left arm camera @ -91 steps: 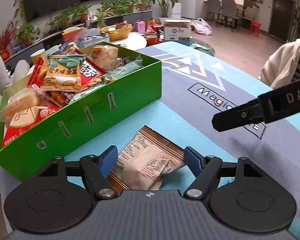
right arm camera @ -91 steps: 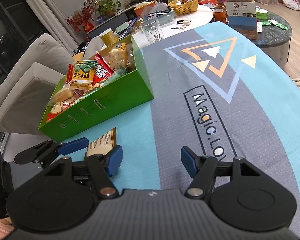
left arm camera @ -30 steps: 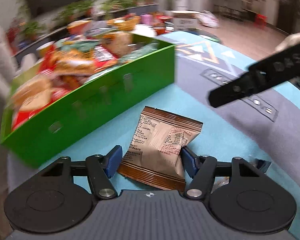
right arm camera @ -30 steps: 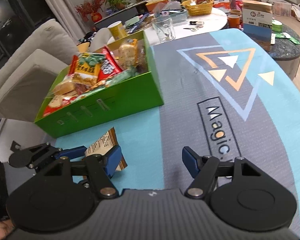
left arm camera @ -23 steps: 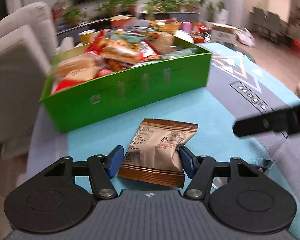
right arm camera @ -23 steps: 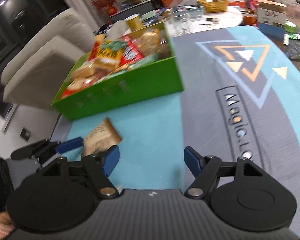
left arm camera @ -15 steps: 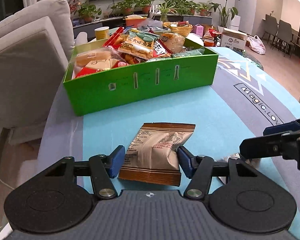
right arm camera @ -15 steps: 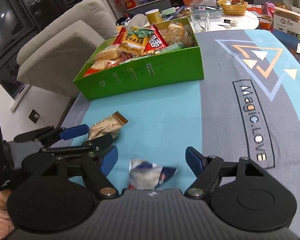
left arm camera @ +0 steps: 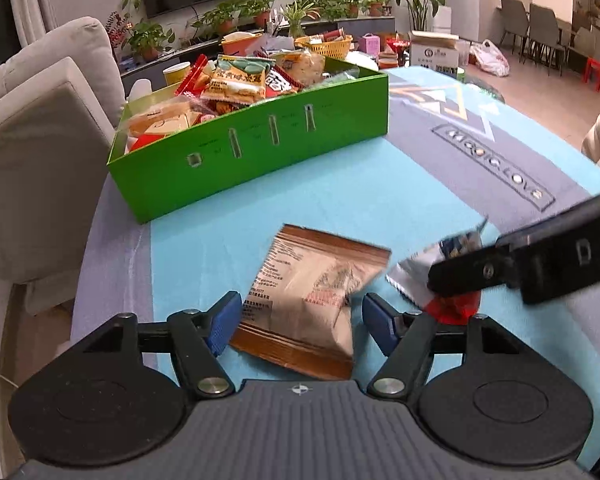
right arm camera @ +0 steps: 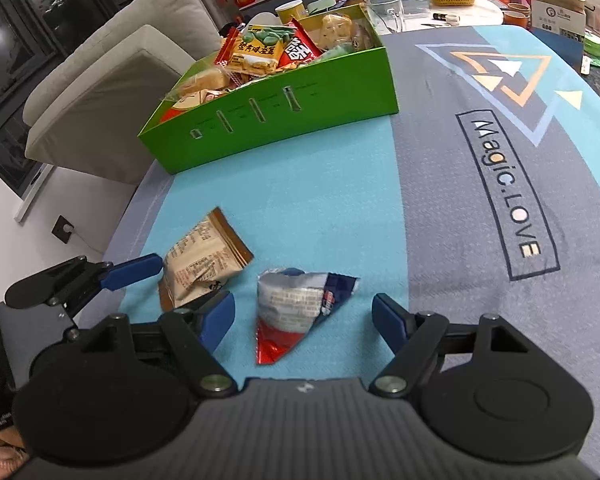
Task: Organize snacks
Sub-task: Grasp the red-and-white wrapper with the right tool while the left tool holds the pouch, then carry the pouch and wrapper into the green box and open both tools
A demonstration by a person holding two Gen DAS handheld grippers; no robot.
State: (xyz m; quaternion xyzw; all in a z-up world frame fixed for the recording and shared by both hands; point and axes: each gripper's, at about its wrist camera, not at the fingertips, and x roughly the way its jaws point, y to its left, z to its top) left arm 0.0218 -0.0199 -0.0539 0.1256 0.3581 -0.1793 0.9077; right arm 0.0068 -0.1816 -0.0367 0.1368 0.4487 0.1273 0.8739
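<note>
A brown and beige snack packet [left arm camera: 312, 292] lies flat on the blue tablecloth between the pads of my left gripper [left arm camera: 300, 322]. Its jaws are opening and the pads stand just off the packet's sides. In the right wrist view, a crumpled silver, red and blue packet [right arm camera: 296, 308] lies on the cloth between the fingers of my right gripper [right arm camera: 302, 322], which is open and not touching it. The brown packet [right arm camera: 200, 264] and left gripper [right arm camera: 172, 284] sit just left of it. Further back stands the green box [left arm camera: 260, 156], [right arm camera: 284, 120], heaped with snacks.
The table's left edge [right arm camera: 140, 216] runs close beside the brown packet, with grey sofa cushions [left arm camera: 40, 152] beyond it. A side table [right arm camera: 472, 12] behind the box carries a glass, a basket and a carton. One right gripper finger [left arm camera: 532, 264] crosses the silver packet [left arm camera: 428, 276].
The left pads, pressed on the brown packet half a second ago, have spread off it. Both views swung leftward, and the right gripper moved forward so the silver packet lies between its fingers.
</note>
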